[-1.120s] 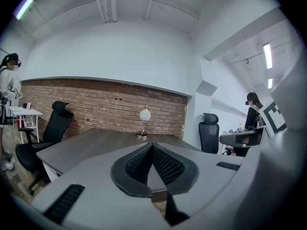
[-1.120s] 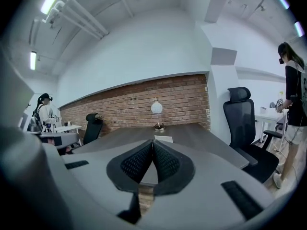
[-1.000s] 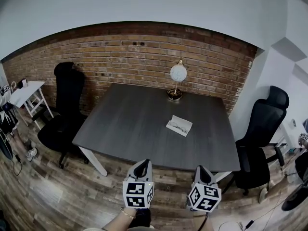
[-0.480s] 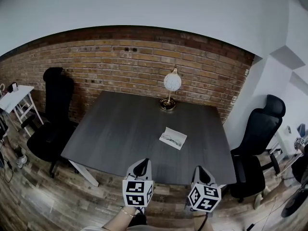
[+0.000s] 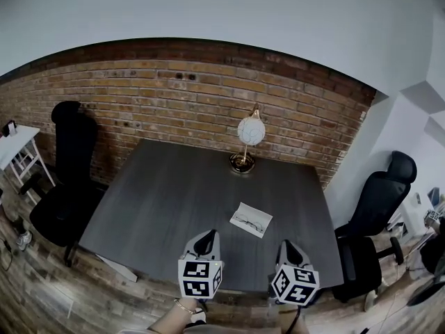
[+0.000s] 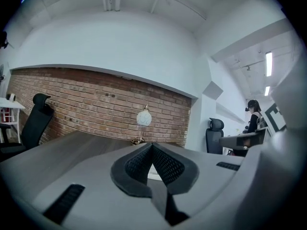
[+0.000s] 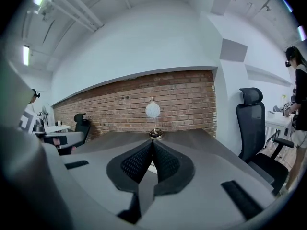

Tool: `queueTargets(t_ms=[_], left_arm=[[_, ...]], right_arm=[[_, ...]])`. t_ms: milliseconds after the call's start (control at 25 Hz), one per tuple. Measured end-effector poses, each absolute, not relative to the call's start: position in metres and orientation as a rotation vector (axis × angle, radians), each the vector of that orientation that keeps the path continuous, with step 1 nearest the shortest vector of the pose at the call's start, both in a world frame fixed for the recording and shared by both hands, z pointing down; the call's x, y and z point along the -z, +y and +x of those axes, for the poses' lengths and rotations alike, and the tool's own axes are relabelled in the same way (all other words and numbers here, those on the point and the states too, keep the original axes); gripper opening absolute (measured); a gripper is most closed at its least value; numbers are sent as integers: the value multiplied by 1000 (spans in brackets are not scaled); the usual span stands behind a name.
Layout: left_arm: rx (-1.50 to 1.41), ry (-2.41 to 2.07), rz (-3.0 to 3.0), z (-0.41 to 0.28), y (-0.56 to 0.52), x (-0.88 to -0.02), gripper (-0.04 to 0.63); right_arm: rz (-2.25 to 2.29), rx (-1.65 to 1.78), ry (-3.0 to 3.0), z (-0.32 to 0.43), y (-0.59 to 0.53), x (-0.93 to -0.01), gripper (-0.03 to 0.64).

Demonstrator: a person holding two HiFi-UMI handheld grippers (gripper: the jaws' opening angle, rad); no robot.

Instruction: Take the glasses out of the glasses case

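Note:
A white glasses case lies flat on the dark grey table, right of centre, with thin-framed glasses resting on it. My left gripper and right gripper hover side by side at the table's near edge, short of the case. Both are shut with nothing between their jaws. In the left gripper view the jaws meet at a point and hide most of the case. In the right gripper view the shut jaws cover it as well.
A globe lamp on a brass base stands at the table's far edge before the brick wall. Black office chairs sit at the left and right. A white side table is far left. A person stands at right.
The head view has shifted closer to the table and slightly left; the case now sits nearer the grippers. Both grippers stay shut in the same spot of the view.

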State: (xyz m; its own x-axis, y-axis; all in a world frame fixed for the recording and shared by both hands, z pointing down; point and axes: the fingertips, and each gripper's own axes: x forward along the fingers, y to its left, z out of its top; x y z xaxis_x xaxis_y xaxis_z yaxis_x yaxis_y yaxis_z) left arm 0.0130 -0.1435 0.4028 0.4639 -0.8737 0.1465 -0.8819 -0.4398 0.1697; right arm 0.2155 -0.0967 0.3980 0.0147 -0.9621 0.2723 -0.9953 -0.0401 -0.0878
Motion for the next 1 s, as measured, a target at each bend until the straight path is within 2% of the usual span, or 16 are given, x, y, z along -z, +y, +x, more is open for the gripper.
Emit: queueTargets(t_ms=[440,1000], left_arm=[[-91,-1491,2488,9,-219,-416,14],[-210,-1517,2396,33,-239,-448,14]], right_arm=[[2145,-398,-2050,213,-168,-407,32],[2024,-457,-2069,234,-202,-430,32]])
